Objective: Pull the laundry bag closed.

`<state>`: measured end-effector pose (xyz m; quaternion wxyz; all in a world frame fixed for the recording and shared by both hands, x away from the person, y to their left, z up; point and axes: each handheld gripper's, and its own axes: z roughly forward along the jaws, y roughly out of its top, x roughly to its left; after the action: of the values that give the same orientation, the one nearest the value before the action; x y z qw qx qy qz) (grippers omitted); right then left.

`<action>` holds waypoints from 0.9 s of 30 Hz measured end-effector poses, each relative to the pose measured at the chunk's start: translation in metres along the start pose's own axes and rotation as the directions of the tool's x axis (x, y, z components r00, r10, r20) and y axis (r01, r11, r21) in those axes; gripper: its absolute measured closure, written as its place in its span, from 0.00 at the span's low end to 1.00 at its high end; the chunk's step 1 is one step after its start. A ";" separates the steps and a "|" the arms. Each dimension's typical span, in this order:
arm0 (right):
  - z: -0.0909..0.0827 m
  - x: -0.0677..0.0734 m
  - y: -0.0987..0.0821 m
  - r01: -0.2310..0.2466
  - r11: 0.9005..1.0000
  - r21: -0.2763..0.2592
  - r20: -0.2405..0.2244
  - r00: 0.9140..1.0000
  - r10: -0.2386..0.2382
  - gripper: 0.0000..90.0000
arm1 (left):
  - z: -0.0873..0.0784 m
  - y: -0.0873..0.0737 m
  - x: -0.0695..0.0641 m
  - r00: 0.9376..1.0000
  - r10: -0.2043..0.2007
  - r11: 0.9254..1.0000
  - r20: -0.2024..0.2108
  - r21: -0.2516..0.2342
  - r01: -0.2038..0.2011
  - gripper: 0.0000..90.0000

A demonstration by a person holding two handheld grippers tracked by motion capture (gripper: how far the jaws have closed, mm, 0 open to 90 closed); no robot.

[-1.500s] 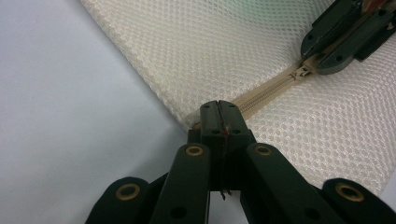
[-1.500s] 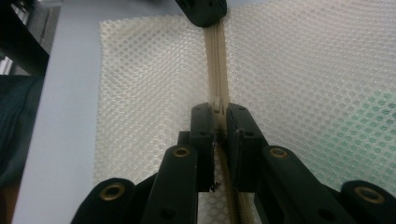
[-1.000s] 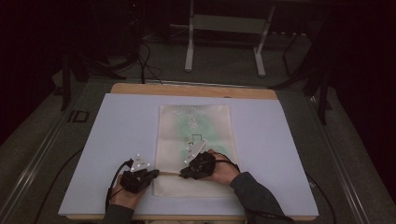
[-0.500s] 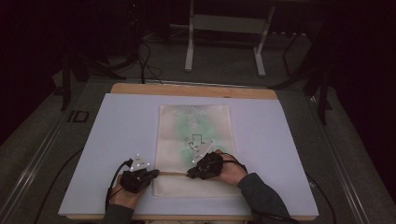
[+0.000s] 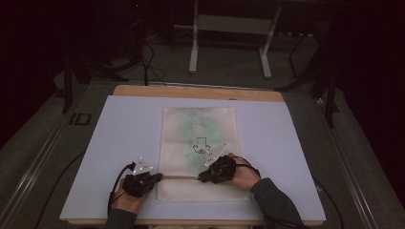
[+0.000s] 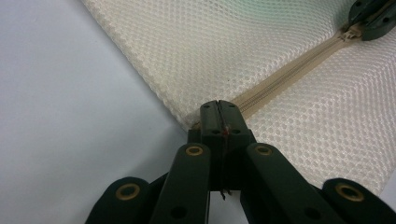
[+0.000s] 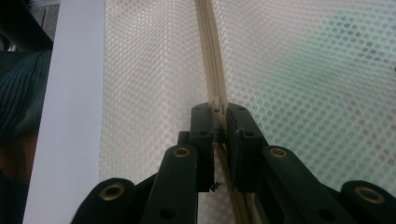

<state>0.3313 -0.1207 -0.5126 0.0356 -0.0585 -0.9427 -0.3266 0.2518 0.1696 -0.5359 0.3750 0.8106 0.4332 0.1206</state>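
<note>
A cream mesh bag (image 5: pixel 198 129) lies flat on the table, with something pale green showing through it. A beige zipper (image 5: pixel 180 177) runs across its near end. My left gripper (image 5: pixel 160 176) is at the bag's left edge. In the left gripper view its jaws (image 6: pixel 218 105) are shut on the end of the zipper (image 6: pixel 280 77) at the bag's corner. My right gripper (image 5: pixel 200 178) is further right along the zipper. In the right gripper view its jaws (image 7: pixel 216 109) are pinched on the zipper pull, and the zipper (image 7: pixel 210 46) runs straight ahead. The right gripper (image 6: pixel 373 18) also appears far off in the left gripper view.
A pale sheet (image 5: pixel 129 133) covers the wooden table (image 5: pixel 196 91). A black arrow mark (image 5: pixel 200 143) shows on the bag's middle. A metal stand (image 5: pixel 229 43) and cables sit on the dark floor beyond the table. A dark sleeve (image 7: pixel 18 93) lies at the left of the right gripper view.
My right gripper has slid to the right along the zipper, away from the left gripper. The left gripper has stayed at the bag's corner.
</note>
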 end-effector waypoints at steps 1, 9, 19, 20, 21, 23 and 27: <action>-0.001 0.000 -0.001 -0.001 1.000 -0.001 0.001 1.000 0.001 0.92 | 0.000 0.000 0.000 1.000 -0.001 1.000 0.000 0.000 0.001 1.00; -0.006 0.000 -0.008 -0.012 1.000 0.004 0.006 1.000 0.012 0.92 | 0.000 0.000 0.000 1.000 -0.002 1.000 0.001 -0.001 0.002 1.00; -0.015 -0.001 -0.018 -0.026 1.000 0.002 0.012 1.000 0.026 0.92 | 0.000 -0.001 0.001 1.000 -0.009 1.000 0.004 -0.002 0.009 1.00; -0.015 -0.001 -0.018 -0.026 1.000 0.008 0.018 1.000 0.026 0.92 | 0.000 -0.001 0.001 1.000 -0.010 1.000 0.006 -0.002 0.010 1.00; -0.016 -0.001 -0.019 -0.029 1.000 0.004 0.013 0.999 0.029 0.92 | 0.000 -0.001 0.001 1.000 -0.009 1.000 0.004 -0.002 0.009 1.00; -0.017 -0.002 -0.021 -0.032 0.999 0.003 0.015 0.999 0.032 0.92 | 0.000 -0.001 0.001 1.000 -0.009 1.000 0.005 -0.002 0.009 1.00; -0.019 -0.002 -0.026 -0.035 0.999 0.005 0.016 0.999 0.035 0.92 | 0.000 -0.001 0.001 1.000 -0.008 1.000 0.004 -0.001 0.008 1.00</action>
<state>0.3308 -0.1531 -0.5134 0.0339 -0.0776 -0.9426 -0.3231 0.2517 0.1704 -0.5362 0.3770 0.8088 0.4356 0.1176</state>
